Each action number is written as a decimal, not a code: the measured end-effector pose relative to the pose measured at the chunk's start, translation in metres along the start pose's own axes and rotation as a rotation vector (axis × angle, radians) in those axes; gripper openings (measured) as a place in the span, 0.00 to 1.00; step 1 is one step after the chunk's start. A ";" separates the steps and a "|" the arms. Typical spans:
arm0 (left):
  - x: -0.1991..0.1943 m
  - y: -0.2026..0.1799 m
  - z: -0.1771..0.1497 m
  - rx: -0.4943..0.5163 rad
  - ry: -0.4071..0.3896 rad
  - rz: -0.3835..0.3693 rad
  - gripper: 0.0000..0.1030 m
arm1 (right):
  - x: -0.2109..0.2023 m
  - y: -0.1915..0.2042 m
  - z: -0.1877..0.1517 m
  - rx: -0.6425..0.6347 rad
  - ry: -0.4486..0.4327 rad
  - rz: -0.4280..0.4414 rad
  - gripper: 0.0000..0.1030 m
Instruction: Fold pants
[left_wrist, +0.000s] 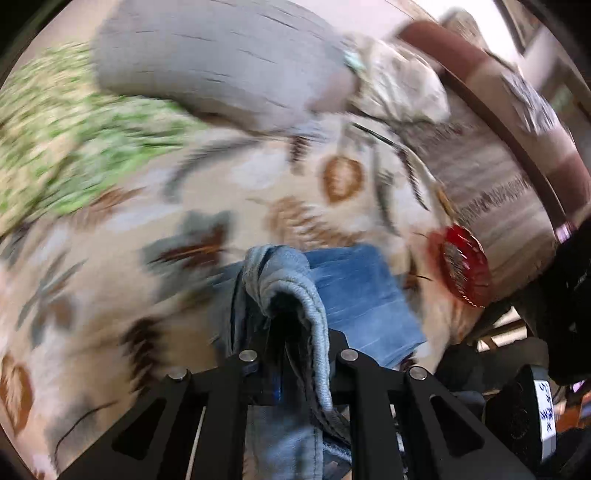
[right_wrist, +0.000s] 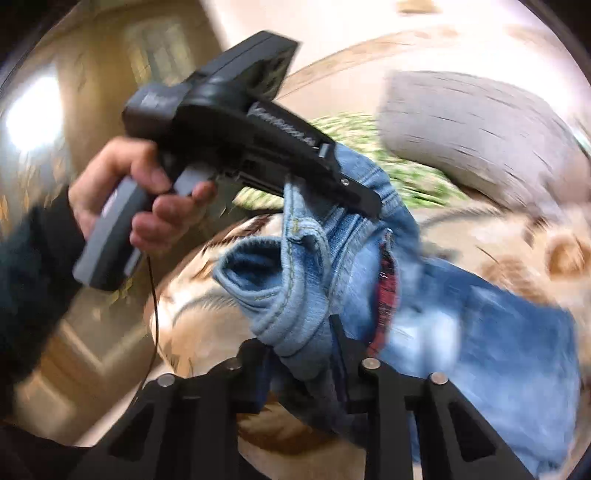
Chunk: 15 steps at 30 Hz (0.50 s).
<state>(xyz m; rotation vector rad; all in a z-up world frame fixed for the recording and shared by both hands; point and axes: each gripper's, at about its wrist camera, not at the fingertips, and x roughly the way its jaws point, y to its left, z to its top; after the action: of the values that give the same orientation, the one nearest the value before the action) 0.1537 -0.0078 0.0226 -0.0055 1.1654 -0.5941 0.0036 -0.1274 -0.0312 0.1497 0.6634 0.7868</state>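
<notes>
Denim pants are held lifted by the waistband, clamped in both the left gripper and the right gripper, so a fold onto the bedspread is probably needed next.

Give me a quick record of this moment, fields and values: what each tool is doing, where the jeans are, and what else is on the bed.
garment: blue jeans, lifted and bunched between both tools, the rest trailing onto the bed
left tool: shut on a thick denim fold
right tool: shut on a denim fold
left hand: gripping the left tool's handle
surface: leaf-print bedspread
nearby: grey pillow; green patterned cloth; red round object at the bed's edge
image quality: heavy motion blur
</notes>
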 end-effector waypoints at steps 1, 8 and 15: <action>0.018 -0.014 0.009 0.020 0.023 0.000 0.13 | -0.010 -0.016 -0.004 0.040 -0.010 -0.027 0.24; 0.153 -0.081 0.041 0.085 0.225 0.013 0.12 | -0.044 -0.125 -0.045 0.363 0.000 -0.129 0.24; 0.209 -0.099 0.044 0.089 0.326 0.077 0.25 | -0.048 -0.188 -0.078 0.587 0.068 -0.163 0.27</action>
<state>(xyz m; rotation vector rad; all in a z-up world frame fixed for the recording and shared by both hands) 0.2027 -0.1967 -0.1087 0.2184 1.4465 -0.5920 0.0463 -0.3031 -0.1368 0.5968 0.9471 0.4239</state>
